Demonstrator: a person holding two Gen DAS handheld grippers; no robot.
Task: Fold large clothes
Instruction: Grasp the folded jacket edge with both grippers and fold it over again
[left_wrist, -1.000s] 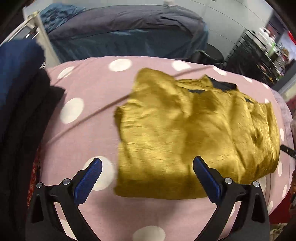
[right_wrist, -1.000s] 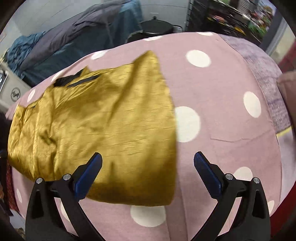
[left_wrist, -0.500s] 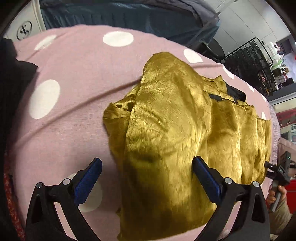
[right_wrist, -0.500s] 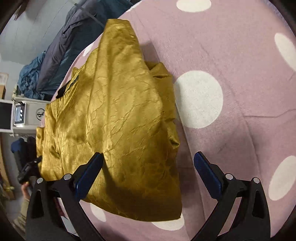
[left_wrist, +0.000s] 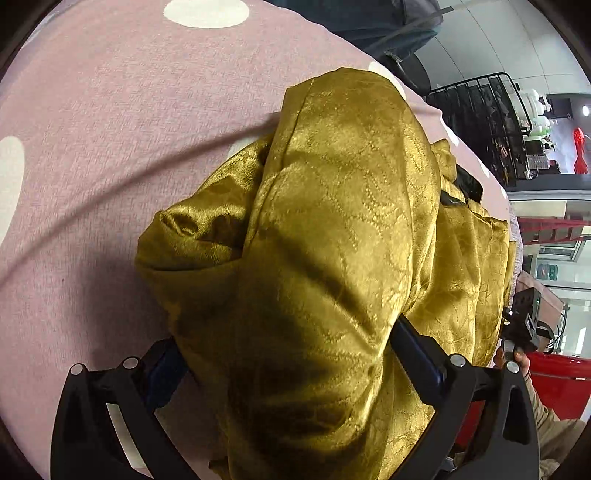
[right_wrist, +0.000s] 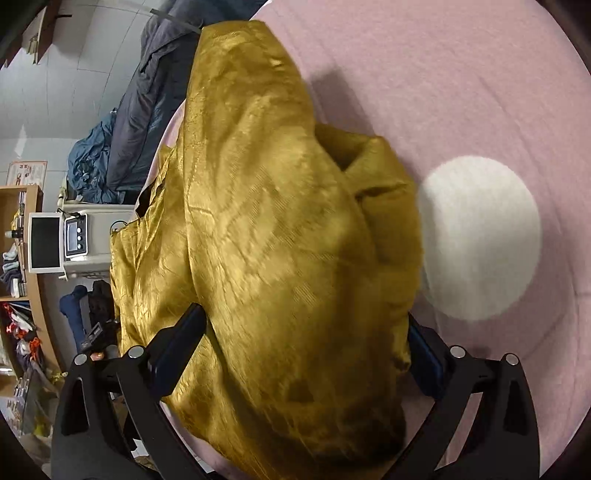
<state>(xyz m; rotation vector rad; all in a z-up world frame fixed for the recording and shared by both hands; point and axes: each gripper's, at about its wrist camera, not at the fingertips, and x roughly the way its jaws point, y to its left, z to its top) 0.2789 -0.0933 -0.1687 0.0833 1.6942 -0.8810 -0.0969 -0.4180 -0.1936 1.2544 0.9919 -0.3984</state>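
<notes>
Gold satin garment (left_wrist: 332, 240) bulges between both grippers' spread, unclenched fingers (left_wrist: 417, 350), covering the polka-dot sheet (left_wrist: 92, 147).

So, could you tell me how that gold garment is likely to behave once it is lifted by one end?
The gold garment will probably sag and flop: it already bunches into soft folds. Its glossy sheen suggests that it may slip between the jaws. It looks thin, so likely light, though the layers on the pink spotted cover may slide apart.
</notes>
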